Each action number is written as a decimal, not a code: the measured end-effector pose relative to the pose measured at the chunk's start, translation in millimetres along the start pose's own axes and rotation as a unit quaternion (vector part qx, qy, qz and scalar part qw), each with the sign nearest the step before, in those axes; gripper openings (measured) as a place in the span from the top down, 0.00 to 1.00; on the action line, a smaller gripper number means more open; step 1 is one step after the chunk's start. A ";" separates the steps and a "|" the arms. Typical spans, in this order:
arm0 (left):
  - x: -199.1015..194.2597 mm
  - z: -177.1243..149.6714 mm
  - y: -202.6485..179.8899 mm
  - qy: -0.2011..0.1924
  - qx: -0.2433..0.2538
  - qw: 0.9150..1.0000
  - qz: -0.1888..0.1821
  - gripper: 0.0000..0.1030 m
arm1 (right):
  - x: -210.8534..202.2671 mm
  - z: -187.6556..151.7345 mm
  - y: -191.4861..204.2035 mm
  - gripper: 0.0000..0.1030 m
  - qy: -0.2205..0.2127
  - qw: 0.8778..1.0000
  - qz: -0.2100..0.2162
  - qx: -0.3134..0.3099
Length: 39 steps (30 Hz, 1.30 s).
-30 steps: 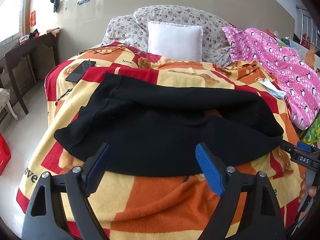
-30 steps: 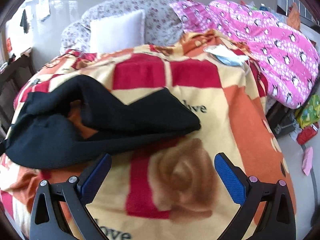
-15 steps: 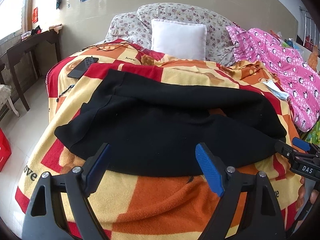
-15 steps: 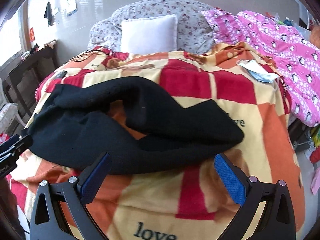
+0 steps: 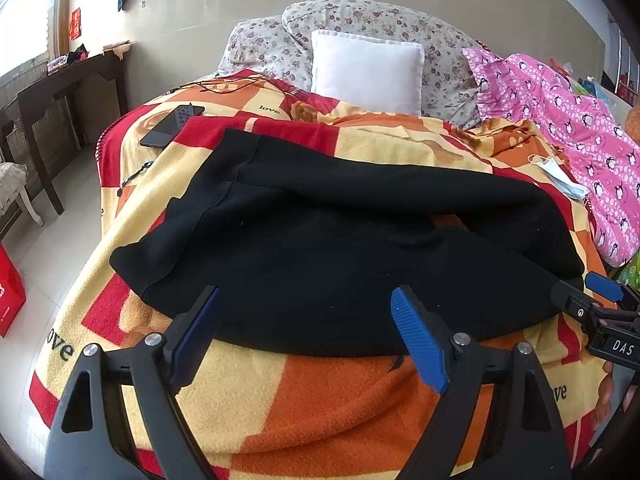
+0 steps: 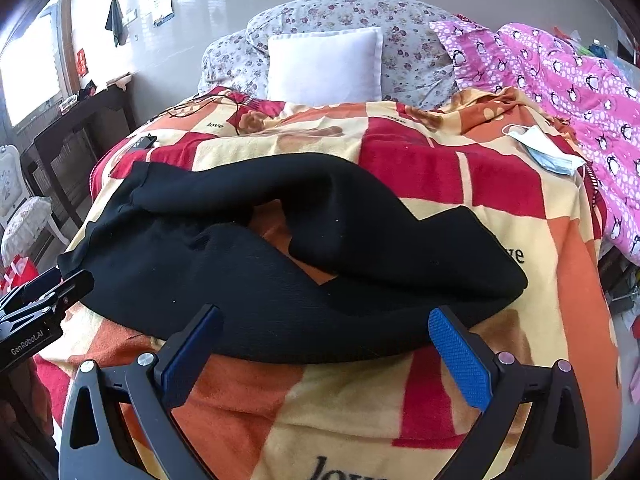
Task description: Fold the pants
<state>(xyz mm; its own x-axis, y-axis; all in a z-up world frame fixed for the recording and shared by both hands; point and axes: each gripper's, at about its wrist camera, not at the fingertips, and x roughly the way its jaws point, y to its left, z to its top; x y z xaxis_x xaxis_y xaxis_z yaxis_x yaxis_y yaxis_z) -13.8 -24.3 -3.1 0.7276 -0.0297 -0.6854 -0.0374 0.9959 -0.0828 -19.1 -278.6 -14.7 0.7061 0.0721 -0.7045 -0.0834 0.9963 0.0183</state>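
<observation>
Black pants (image 5: pixel 344 256) lie spread crosswise on a red, orange and yellow blanket (image 5: pixel 320 400) on the bed, two legs apart with a gap of blanket between them (image 6: pixel 288 236). My left gripper (image 5: pixel 308 336) is open and empty, just in front of the pants' near edge. My right gripper (image 6: pixel 324 348) is open and empty, also at the near edge, toward the leg ends (image 6: pixel 500 276). Each gripper shows at the edge of the other's view: the right one (image 5: pixel 600 312), the left one (image 6: pixel 36 304).
A white pillow (image 5: pixel 366 70) and floral pillows stand at the bed's head. A pink penguin quilt (image 5: pixel 568 120) lies at the right. A face mask (image 6: pixel 548 152) and a phone (image 5: pixel 172 126) lie on the blanket. A dark wooden desk (image 5: pixel 60 92) stands at the left.
Both grippers have drawn back and risen a little. The right wrist view has swung left, so the pants now lie centred in it. The pants have not moved.
</observation>
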 end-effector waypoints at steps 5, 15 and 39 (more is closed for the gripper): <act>0.7 0.5 0.7 0.000 0.000 1.000 0.000 0.17 | 4.5 0.9 3.7 0.01 0.003 1.000 -0.001 -0.002; 6.0 2.3 2.8 0.006 -0.003 1.000 0.002 0.17 | 12.7 1.8 5.2 0.01 0.013 1.000 -0.003 -0.003; 31.5 3.6 8.0 0.028 -0.008 1.000 0.007 0.17 | 60.6 21.4 6.2 0.01 0.059 0.998 0.020 -0.003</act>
<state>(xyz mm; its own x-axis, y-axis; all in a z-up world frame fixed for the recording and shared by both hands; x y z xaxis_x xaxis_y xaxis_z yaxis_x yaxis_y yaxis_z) 11.3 -16.9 -22.8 0.6876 -0.0201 -0.7258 -0.0592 0.9947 -0.0836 38.2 -267.0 -42.1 0.6149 0.1059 -0.7815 -0.1152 0.9924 0.0439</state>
